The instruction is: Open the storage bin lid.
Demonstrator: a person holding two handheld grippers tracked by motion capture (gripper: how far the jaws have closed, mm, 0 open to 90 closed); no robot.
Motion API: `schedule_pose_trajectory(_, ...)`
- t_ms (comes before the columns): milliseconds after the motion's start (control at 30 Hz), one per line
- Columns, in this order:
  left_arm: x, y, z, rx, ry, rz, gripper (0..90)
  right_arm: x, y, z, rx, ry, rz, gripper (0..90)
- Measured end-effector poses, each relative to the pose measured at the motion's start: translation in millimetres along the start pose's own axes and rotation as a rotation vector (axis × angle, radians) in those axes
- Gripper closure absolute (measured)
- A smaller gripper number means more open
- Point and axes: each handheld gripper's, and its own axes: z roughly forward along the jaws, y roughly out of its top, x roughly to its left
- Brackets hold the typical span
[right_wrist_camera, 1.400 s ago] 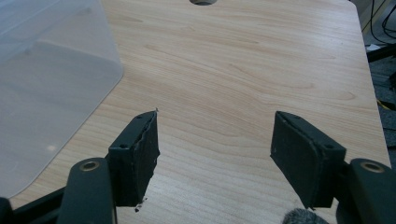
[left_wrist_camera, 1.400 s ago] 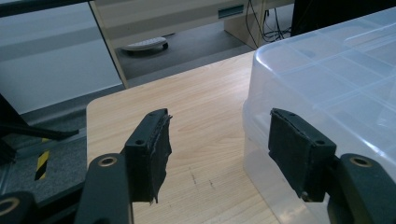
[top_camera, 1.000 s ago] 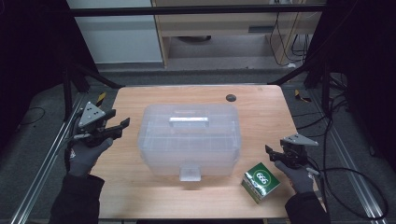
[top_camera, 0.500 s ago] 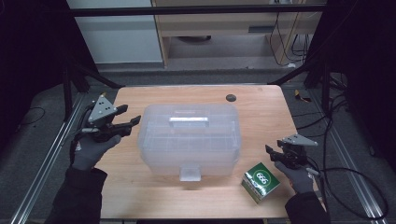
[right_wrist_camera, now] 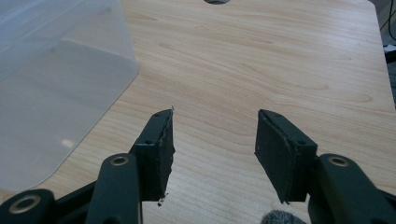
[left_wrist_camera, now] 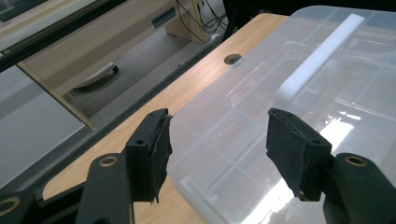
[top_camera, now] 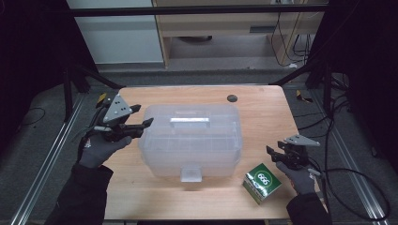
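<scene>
A green carton (top_camera: 262, 182) sits at the near right of the counter (top_camera: 281, 112), beside the right gripper (top_camera: 276, 155), jaws apart and empty after just closing partway. At centre, the clear storage box (top_camera: 192, 140); the left gripper (top_camera: 141, 117) hovers at its left edge, jaws wide.

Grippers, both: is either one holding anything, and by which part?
Nothing is held. The left gripper is open beside the clear plastic storage box; the right gripper is open over bare table.

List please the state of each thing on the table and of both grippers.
Clear plastic box: lid closed, front latch down.
Green carton: closed, lying on the table, apart from the box.
Left gripper: open, at the box's left end.
Right gripper: open, holding nothing.
</scene>
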Motion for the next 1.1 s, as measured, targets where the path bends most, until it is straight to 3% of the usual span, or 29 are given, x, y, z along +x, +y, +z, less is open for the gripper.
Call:
schedule_pose_trajectory(100, -2.4, 2.3, 1.9, 0.011, -0.014, 0.022, 39.0, 1.0, 0.0, 0.3, 0.005, 0.004, 0.004, 47.1)
schedule_pose_trajectory(167, -7.0, 5.9, 4.3, 0.023, -0.029, 0.058, 38.9, 1.3, 0.0, 0.8, 0.005, 0.003, -0.002, 47.0)
schedule_pose_trajectory(300, -11.2, 8.7, 7.1, 0.031, -0.044, 0.080, 38.9, 1.3, 0.5, 0.3, 0.004, 0.007, 0.002, 47.0)
schedule_pose_trajectory(433, -17.4, 13.9, 12.2, 0.067, -0.059, 0.121, 39.0, 0.8, 0.5, 0.4, 0.006, 0.000, 0.003, 47.6)
schedule_pose_trajectory(1100, -37.2, 27.9, 30.7, 0.135, -0.080, 0.258, 41.4, 2.9, 0.6, 1.3, 0.014, 0.010, -0.008, 51.0)
